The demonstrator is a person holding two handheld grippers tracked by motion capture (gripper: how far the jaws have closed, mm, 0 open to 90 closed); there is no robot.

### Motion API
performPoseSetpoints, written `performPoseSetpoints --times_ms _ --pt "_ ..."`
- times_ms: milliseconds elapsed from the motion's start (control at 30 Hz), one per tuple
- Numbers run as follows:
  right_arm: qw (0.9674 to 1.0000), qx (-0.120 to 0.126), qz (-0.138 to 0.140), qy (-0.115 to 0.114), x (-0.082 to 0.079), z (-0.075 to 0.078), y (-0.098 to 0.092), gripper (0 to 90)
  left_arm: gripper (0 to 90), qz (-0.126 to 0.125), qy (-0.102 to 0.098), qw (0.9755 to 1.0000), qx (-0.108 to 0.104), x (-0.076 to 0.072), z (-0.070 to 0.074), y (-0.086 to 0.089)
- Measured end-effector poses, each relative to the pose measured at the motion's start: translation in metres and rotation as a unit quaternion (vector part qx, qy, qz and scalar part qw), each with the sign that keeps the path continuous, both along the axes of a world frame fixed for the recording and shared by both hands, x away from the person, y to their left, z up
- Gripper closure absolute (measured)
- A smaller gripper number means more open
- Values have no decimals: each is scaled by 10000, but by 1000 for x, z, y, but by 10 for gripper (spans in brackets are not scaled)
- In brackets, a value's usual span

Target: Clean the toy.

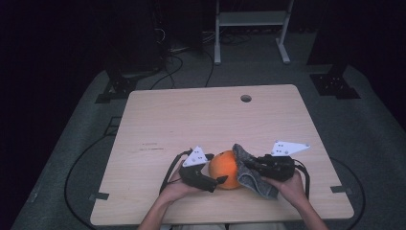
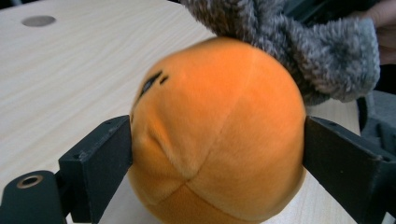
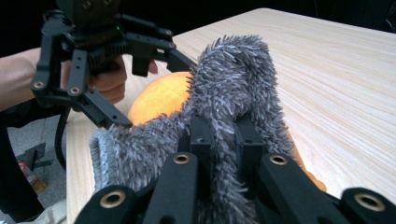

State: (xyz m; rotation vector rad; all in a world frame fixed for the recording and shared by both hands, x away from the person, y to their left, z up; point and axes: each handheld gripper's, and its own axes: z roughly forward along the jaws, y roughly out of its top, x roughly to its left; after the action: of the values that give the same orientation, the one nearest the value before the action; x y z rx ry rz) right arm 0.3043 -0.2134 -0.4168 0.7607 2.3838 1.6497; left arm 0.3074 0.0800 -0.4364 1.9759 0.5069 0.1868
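An orange plush ball (image 1: pixel 226 168) (image 2: pixel 219 135) rests on the wooden table (image 1: pixel 191 115) near its front edge. My left gripper (image 1: pixel 218 168) (image 2: pixel 217 144) brackets the ball from the left, and its two jaws lie against the ball's sides without denting it. My right gripper (image 1: pixel 253 165) (image 3: pixel 224 126) is shut on a grey fuzzy cloth (image 1: pixel 246 170) (image 3: pixel 233 70). That cloth drapes over the ball's right side and top (image 2: pixel 299 42). In the right gripper view the left gripper (image 3: pixel 154 93) and the ball (image 3: pixel 161 95) sit just beyond the cloth.
A round hole (image 1: pixel 246 98) (image 2: pixel 38 20) is cut in the table near its far edge. Cables trail from both grippers off the front. Beyond the table stand dark frame feet and a white stand (image 1: pixel 251 28) on the grey floor.
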Motion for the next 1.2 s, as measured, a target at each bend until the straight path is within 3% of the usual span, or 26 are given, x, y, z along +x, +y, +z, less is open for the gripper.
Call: performPoseSetpoints --times_ms 100,233,300,400,500,667,733,867,933,1000,1100,1200 --pt "10000 -26 -43 4 2 -1 -3 808 122 -87 -88 9999 -12 0 -5 -1" --pt "9998 26 -180 50 5 -4 -8 808 287 -42 -276 9996 -26 -5 -2 -2" --pt "9997 55 -226 41 4 -3 -9 808 336 10 -283 9996 46 -8 5 -2" --pt "9997 110 -201 10 1 5 -7 809 363 147 -345 9987 345 -11 17 -3" --pt "9991 434 -3 -34 -4 13 -2 809 365 230 -322 9980 486 -12 24 -4" --pt "9998 164 69 -128 -6 9 10 808 348 -10 -178 9991 383 -15 26 -4" --pt "9999 156 36 -24 -2 4 7 808 316 -140 -89 9995 287 -14 26 -3" --pt "9999 11 -154 -21 1 0 0 808 215 -281 -189 9994 4 -12 23 1" --pt "9997 56 -236 25 4 -1 -4 808 138 -138 -127 9997 178 -7 15 -1" --pt "9995 82 -284 53 5 -3 -7 808 101 -157 -42 9990 406 -3 4 -5" --pt "9994 44 -327 38 5 -5 -8 808 203 -108 -194 9995 223 -5 -1 -5" --pt "9993 134 -346 62 5 -2 -11 808 321 -50 -170 9996 240 -6 6 -1"
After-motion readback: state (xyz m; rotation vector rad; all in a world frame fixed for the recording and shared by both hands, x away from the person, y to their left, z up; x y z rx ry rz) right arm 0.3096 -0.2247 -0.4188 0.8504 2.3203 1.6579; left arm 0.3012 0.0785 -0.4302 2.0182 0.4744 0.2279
